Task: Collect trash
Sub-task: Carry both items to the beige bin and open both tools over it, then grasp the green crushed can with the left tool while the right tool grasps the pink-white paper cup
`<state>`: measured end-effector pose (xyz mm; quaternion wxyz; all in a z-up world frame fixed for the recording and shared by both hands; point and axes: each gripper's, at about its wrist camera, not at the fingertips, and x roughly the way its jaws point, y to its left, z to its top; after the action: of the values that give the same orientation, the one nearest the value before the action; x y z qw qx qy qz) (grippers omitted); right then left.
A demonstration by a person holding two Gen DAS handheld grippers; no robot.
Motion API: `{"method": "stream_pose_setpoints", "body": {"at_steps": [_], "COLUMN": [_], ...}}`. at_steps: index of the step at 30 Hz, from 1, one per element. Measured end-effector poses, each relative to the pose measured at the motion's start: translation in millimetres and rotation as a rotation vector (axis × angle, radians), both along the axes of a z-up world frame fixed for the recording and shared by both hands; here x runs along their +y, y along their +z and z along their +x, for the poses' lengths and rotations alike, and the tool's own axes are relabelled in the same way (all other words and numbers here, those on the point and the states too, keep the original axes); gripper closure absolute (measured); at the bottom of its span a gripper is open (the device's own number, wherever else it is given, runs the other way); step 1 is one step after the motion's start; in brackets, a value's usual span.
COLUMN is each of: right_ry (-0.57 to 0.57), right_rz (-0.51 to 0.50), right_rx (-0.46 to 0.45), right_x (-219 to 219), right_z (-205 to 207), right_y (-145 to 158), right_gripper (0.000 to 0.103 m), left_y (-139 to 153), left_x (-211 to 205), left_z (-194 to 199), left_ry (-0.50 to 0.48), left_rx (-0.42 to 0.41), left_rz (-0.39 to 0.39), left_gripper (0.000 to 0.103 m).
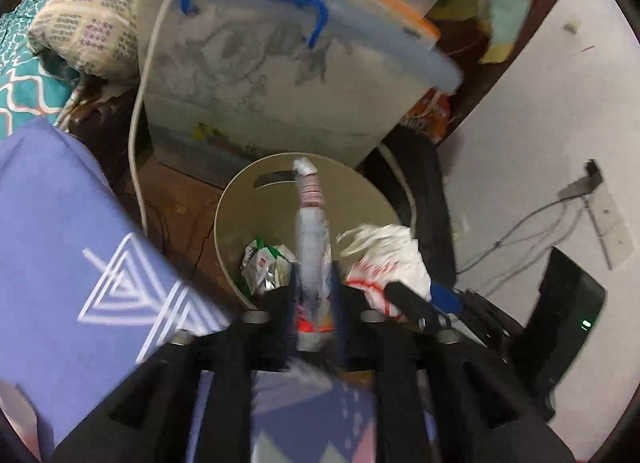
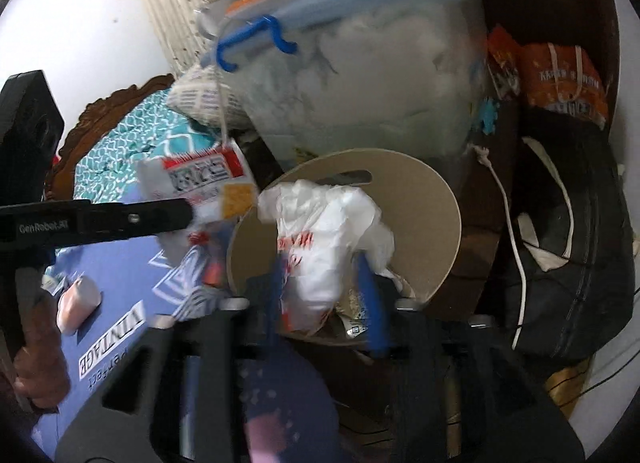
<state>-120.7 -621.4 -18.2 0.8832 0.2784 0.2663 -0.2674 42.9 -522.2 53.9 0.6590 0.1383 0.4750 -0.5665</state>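
A: Presently: left gripper (image 1: 314,295), jaws around flat printed foil wrapper (image 1: 310,231); right gripper (image 2: 324,287), jaws around crumpled white plastic bag (image 2: 324,223). Pad contact unclear.

B: Both above round beige bin (image 2: 432,199). Release only inside its rim.

bin (image 1: 232,219) mouth open above | storage box (image 1: 256,75) crowds behind | black bag (image 2: 576,263) right

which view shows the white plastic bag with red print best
The right wrist view: the crumpled white plastic bag with red print fills the frame centre, over the round beige bin. The left wrist view shows only part of it, at the right, partly behind the other tool.
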Motion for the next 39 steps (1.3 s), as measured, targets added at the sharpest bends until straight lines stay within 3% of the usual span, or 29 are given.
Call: {"method": "stream_pose_setpoints", "body": {"at_steps": [1, 4, 7, 12, 17, 22, 24, 27, 29, 34, 39], "right_ry": [-0.014, -0.049, -0.062, 0.025, 0.226, 0.464, 0.536, 0.579, 0.58, 0.608, 0.703], "right_rz": [0.0, -0.021, -0.03, -0.019, 0.006, 0.063, 0.053, 0.067, 0.107, 0.188, 0.116], "right_rx": [-0.012, -0.039, -0.083, -0.124, -0.115, -0.089, -0.077, -0.062, -0.056, -0.024, 0.035], "right_x": [2, 3, 11, 49, 107, 182, 211, 233, 239, 246, 282], "right_z": [-1, -9, -20, -8, 40, 112, 142, 184, 209, 247, 246], "right_y": [0, 6, 16, 33, 43, 44, 46, 42, 37, 21, 16], "right_gripper": [0.025, 0.027, 0.033, 0.043, 0.047, 0.047, 0.047, 0.046, 0.046, 0.047, 0.051], "left_y": [-5, -8, 4, 24, 25, 14, 10, 16, 19, 6, -19], "left_x": [-7, -7, 15, 96, 206, 327, 380, 443, 475, 503, 495], "left_z": [2, 6, 6, -3, -9, 0, 11, 32, 46, 83, 99], "left_ry": [0.023, 0.037, 0.047, 0.068, 0.141, 0.324, 0.45, 0.666, 0.785, 0.883, 0.889], "left_rx": [-0.01, -0.014, -0.037, -0.07, -0.066, -0.096, -0.13, -0.195, -0.247, -0.188, -0.133], "left_rz": [0.02, 0.031, -0.008, -0.074, -0.104, -0.074, -0.042, -0.015, 0.012, 0.022, 0.053], "left_gripper": [0.051, 0.052, 0.052, 0.052, 0.052, 0.052, 0.052, 0.049, 0.038, 0.029, 0.027]}}
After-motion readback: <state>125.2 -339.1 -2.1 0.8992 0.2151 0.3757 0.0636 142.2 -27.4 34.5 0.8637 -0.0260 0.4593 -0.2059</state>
